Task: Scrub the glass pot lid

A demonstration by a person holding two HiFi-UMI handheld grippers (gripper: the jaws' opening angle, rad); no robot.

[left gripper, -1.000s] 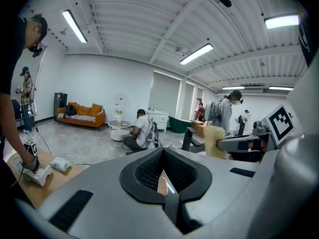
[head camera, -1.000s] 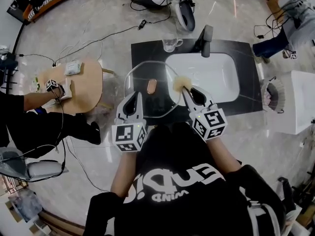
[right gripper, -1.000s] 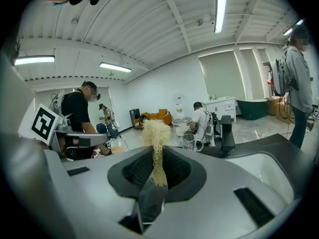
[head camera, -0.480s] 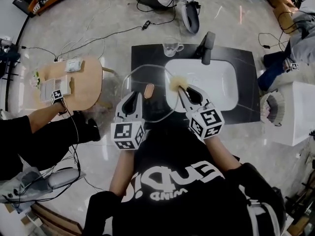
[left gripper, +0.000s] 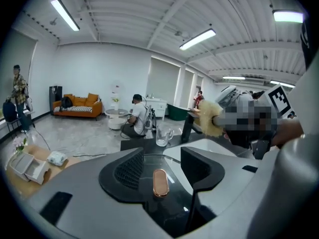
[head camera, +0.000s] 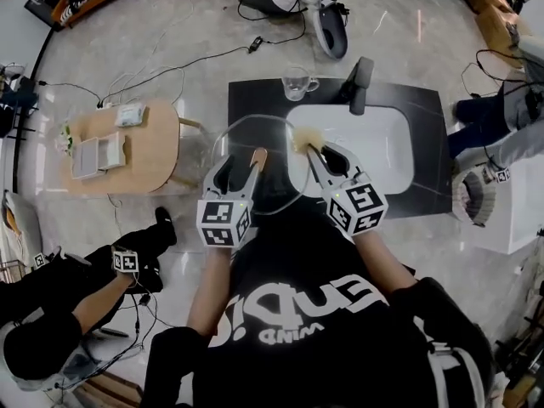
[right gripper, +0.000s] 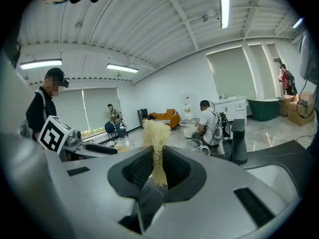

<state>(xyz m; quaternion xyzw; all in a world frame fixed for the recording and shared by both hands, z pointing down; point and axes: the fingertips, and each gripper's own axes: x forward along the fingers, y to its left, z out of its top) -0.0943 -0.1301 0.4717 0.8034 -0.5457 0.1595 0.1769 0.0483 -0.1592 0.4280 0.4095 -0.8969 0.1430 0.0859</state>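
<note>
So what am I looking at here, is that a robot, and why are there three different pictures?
No robot: a person holds a hand-held claw in each hand. One picture looks down from a camera on their head; the other two ride on the claws. A glass lid lies on the black counter, partly over the white sink. The left claw has just opened, its jaws either side of the lid's knob without gripping. The right claw is clamped on a yellowish fibrous scrubber.

The left hand-held gripper [left gripper: 160, 156], shut a second ago, has just opened its jaws around the lid knob [left gripper: 160, 182]
</note>
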